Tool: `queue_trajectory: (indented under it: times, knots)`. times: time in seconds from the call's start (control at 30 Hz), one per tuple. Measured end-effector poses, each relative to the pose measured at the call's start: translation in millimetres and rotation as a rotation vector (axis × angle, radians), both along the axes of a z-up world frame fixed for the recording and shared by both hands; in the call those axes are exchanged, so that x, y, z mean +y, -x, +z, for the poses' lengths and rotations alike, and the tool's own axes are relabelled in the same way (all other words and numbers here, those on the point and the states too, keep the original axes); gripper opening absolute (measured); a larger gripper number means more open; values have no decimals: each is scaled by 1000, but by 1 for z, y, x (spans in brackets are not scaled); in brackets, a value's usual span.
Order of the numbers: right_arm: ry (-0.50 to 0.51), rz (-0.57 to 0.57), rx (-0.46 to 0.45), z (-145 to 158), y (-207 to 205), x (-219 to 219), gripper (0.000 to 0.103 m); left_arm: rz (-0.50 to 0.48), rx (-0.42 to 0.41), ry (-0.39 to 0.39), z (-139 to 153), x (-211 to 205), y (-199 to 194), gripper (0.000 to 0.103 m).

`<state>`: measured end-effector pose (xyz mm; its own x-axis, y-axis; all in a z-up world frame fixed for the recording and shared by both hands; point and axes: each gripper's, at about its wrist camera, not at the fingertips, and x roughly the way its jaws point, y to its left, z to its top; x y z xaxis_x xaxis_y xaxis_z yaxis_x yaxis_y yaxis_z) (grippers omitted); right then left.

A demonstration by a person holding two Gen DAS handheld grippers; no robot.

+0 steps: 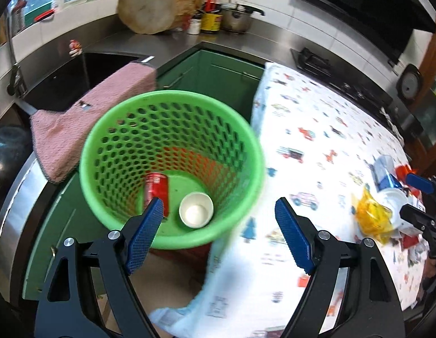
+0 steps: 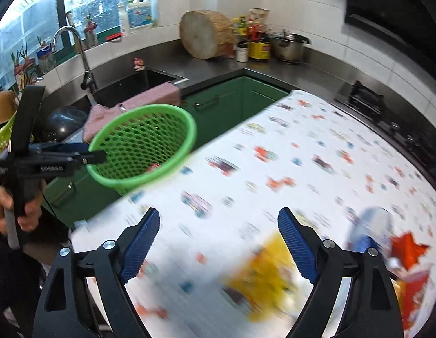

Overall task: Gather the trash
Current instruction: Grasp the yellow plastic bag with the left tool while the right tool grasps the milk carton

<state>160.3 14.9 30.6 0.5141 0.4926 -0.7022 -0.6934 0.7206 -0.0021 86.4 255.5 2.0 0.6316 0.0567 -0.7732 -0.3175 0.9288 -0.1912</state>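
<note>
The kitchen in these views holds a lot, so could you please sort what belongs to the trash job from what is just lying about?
Job: green basket holding a red can and paper cup; yellow wrapper, blue wrapper and red wrapper on the table.

Lying about: pink towel, wooden block, pot, faucet.

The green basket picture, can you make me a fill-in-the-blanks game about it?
1. Inside the green basket lie a white paper cup and a red ____.
2. The cloth hanging over the sink edge is ____ in colour.
3. The cup stands with its opening facing ____.
4. The crumpled yellow wrapper lies on the patterned ____.

Missing words: can; pink; up; tablecloth
</note>
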Motion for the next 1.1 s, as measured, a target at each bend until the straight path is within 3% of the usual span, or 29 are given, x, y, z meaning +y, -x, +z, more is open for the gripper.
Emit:
queue_trajectory:
  times: [0.2, 0.47, 0.83, 1.1]
  knots:
    - [67, -6, -10, -2, 5, -65, 87, -62, 0, -12, 2, -40, -6, 81]
    - [164, 44, -20, -9, 2, -115, 88, -155, 3, -3, 4, -95, -16, 83]
    - [302, 147, -23, -36, -10, -128, 88, -286, 43, 8, -6, -160, -34, 83]
    - [297, 167, 9, -47, -27, -131, 88, -389, 79, -11, -17, -202, -54, 83]
